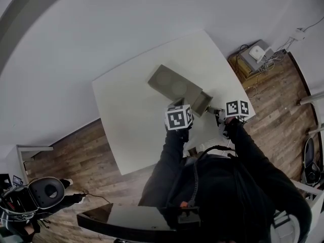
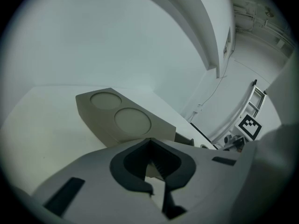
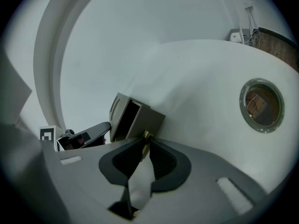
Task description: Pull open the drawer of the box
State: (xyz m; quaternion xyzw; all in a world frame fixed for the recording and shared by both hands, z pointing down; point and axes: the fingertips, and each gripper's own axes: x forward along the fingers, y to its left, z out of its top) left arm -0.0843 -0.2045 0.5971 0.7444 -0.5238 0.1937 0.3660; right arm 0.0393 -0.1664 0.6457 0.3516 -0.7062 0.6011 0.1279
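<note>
A grey-beige box (image 1: 171, 81) lies on the white table (image 1: 131, 110), with two round recesses in its top (image 2: 132, 120). Its drawer (image 1: 201, 103) juts out of the near right end, and its dark inside shows in the right gripper view (image 3: 125, 119). My right gripper (image 3: 145, 137) is shut on the small brass drawer handle (image 3: 146, 134); in the head view this right gripper (image 1: 216, 112) sits at the table's corner. My left gripper (image 2: 150, 143) has its jaws together with nothing between them, its tips by the box's near side. In the head view, my left gripper (image 1: 178, 117) is just before the box.
A round cable hole (image 3: 261, 105) pierces the tabletop right of the drawer. The table's edge runs close behind both grippers. On the wooden floor stands a low stand with a white device and cables (image 1: 257, 53). A ladder (image 2: 253, 102) leans by the wall.
</note>
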